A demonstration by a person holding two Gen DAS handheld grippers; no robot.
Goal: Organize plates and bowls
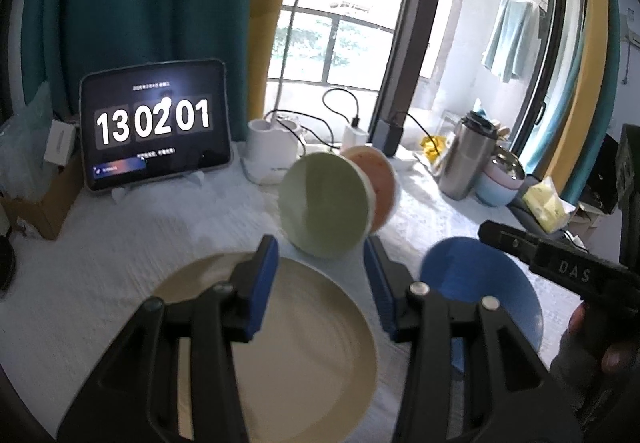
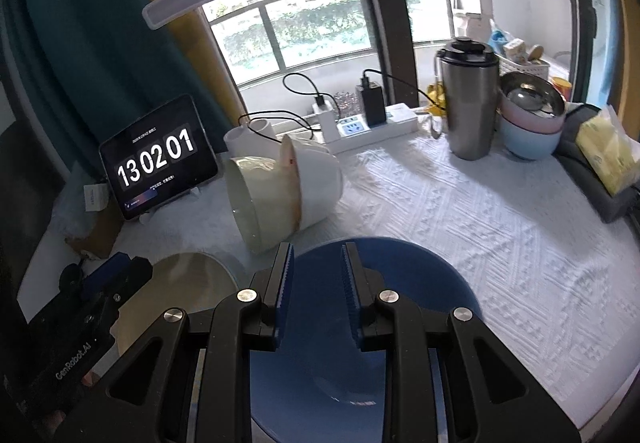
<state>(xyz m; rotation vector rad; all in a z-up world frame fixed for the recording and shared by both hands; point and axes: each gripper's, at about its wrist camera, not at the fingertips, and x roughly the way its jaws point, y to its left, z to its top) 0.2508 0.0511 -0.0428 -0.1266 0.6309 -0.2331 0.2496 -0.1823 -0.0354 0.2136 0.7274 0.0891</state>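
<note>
table point(image 2: 500, 211): white textured cloth; dishes at the near left, clutter along the window edge.
cream plate point(image 1: 304, 331): flat on the cloth, under the left gripper.
blue plate point(image 2: 420, 271): flat on the cloth just right of the cream plate, under the right gripper.
green bowl point(image 1: 324, 203): tipped on its side behind the plates, mouth toward the cameras, an orange-lined bowl point(image 1: 382, 183) nested against its back.
left gripper point(image 1: 322, 283): jaws apart, nothing between the pads, hovering over the cream plate's far rim.
right gripper point(image 2: 318, 283): jaws narrowly apart, nothing clamped, above the blue plate.
step: looks like early sorting; plates not stacked, bowls lying loose, neither tool loaded.
next move: probably pinch one plate's rim and set it on the other; needs a low, shallow approach, since a flat rim gives little to bite.
risk: tipped bowls may roll if nudged.
</note>
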